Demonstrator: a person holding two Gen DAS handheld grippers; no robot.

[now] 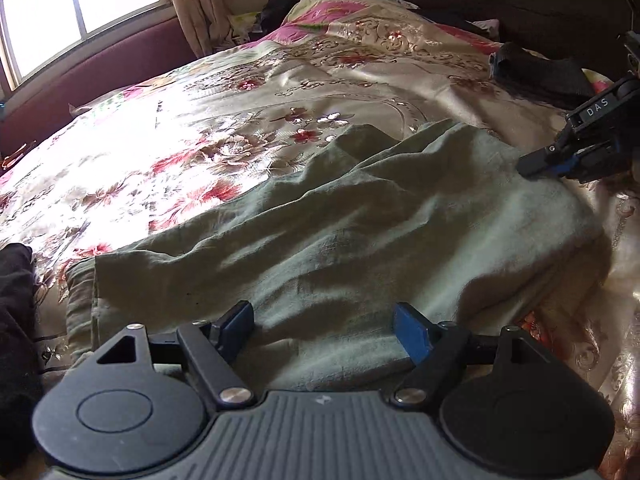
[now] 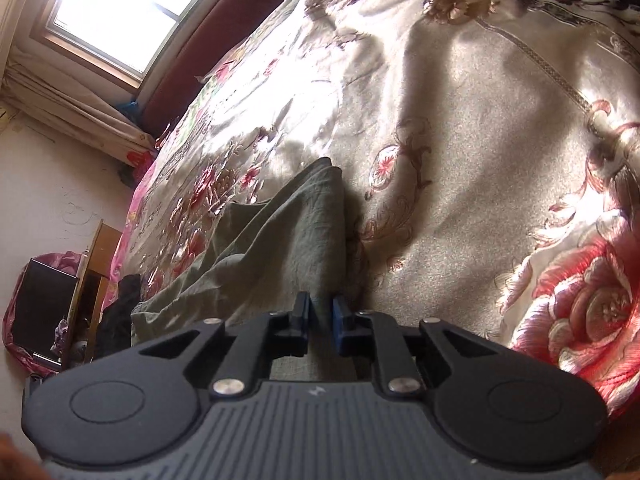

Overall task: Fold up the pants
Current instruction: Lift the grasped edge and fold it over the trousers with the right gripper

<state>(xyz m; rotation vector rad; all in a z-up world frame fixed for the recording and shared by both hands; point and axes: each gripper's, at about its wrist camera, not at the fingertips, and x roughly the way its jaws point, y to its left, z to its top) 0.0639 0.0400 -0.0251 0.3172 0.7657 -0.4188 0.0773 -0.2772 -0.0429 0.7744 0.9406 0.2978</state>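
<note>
Olive green pants (image 1: 320, 216) lie rumpled across a flowered satin bedspread (image 1: 240, 120). My left gripper (image 1: 322, 316) hovers over their near edge, jaws wide apart with nothing pinched between them. At the right edge of the left wrist view, my right gripper (image 1: 534, 166) meets the far right side of the pants. In the right wrist view, a bunched ridge of the pants (image 2: 280, 232) runs up into my right gripper (image 2: 321, 308). The cloth fills the narrow gap between its pads.
A black garment (image 1: 16, 300) lies at the bed's left edge and another dark garment (image 1: 536, 76) at the far right. A maroon padded wall (image 1: 100, 72) and a bright window (image 1: 80, 0) stand behind the bed. A wooden cabinet (image 2: 92, 272) stands on the floor beside it.
</note>
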